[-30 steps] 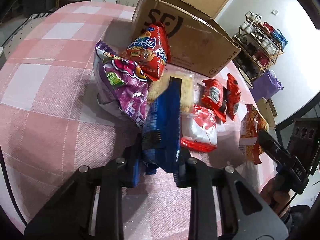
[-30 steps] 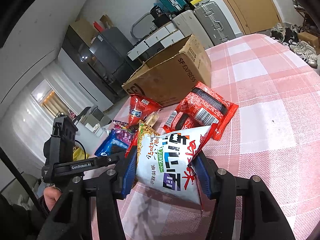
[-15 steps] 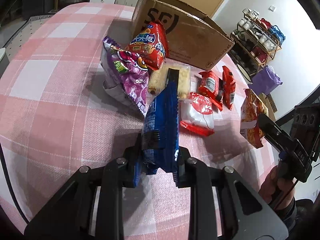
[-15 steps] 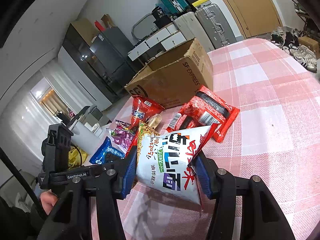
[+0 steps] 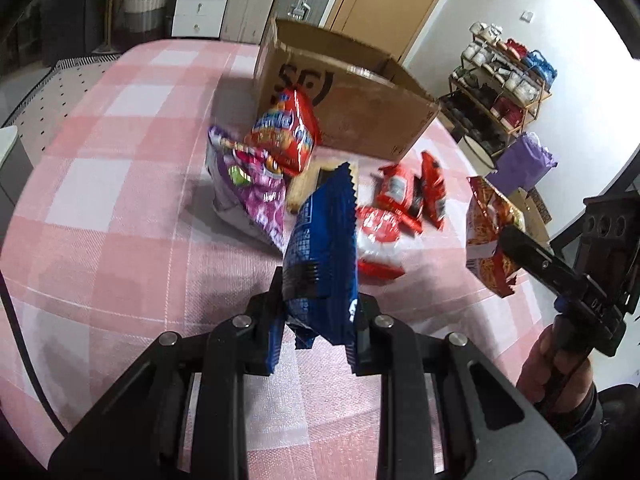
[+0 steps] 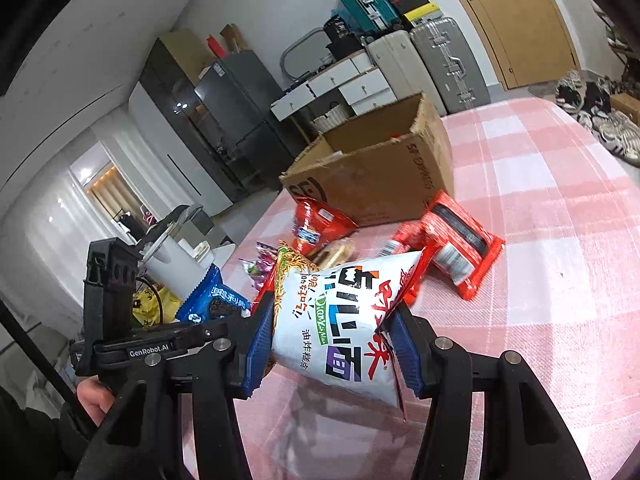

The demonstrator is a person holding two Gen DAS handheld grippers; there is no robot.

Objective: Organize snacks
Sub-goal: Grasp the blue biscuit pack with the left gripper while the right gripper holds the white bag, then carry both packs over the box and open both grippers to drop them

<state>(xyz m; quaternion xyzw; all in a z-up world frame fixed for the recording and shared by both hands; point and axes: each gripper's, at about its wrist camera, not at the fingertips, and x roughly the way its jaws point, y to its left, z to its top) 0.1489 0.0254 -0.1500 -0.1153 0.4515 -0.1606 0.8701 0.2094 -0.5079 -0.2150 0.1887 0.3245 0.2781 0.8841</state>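
your left gripper [image 5: 318,316] clamped on blue cookie pack [image 5: 322,248], held above pink checked tablecloth [image 5: 120,208]. your right gripper [image 6: 332,344] clamped on white noodle bag [image 6: 340,320], also off cloth. open cardboard box [image 6: 376,176] beyond loose snacks.

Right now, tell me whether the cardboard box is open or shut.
Open: the cardboard box has its top flaps spread and its inside wall shows. Contents cannot be told.
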